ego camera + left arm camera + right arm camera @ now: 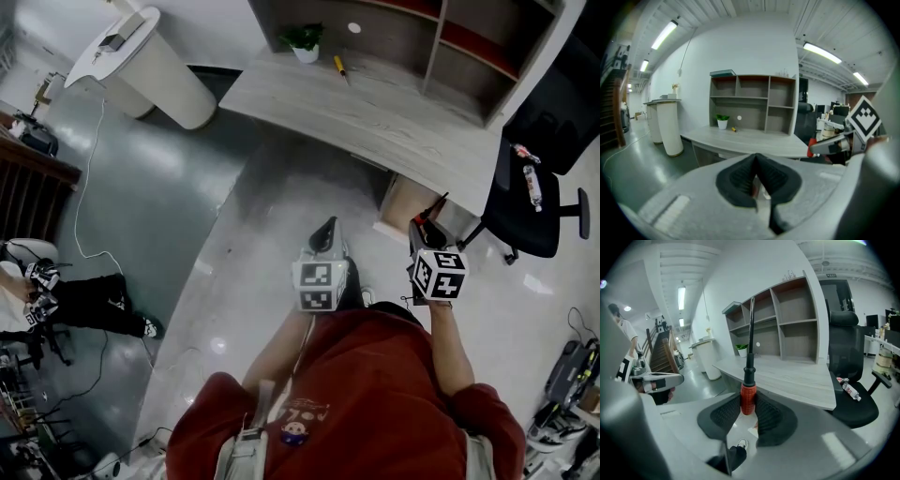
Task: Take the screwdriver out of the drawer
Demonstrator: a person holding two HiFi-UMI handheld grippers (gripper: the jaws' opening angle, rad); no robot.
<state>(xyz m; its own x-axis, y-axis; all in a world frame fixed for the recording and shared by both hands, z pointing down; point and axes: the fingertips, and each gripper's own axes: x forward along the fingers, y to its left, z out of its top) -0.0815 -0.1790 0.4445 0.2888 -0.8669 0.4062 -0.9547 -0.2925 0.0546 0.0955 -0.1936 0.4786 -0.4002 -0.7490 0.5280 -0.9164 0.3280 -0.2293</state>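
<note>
Red ribbed plastic, the handle of the screwdriver (748, 399), is clamped between the jaws of the right gripper (749, 411), with the dark steel shaft pointing up and away. It looks light and stiff. The ribs are likely the surest hold, since the smooth shaft would slip. The left gripper (757, 164) has its jaws closed together on nothing. Beyond stands the grey tabletop (797, 378).
</note>
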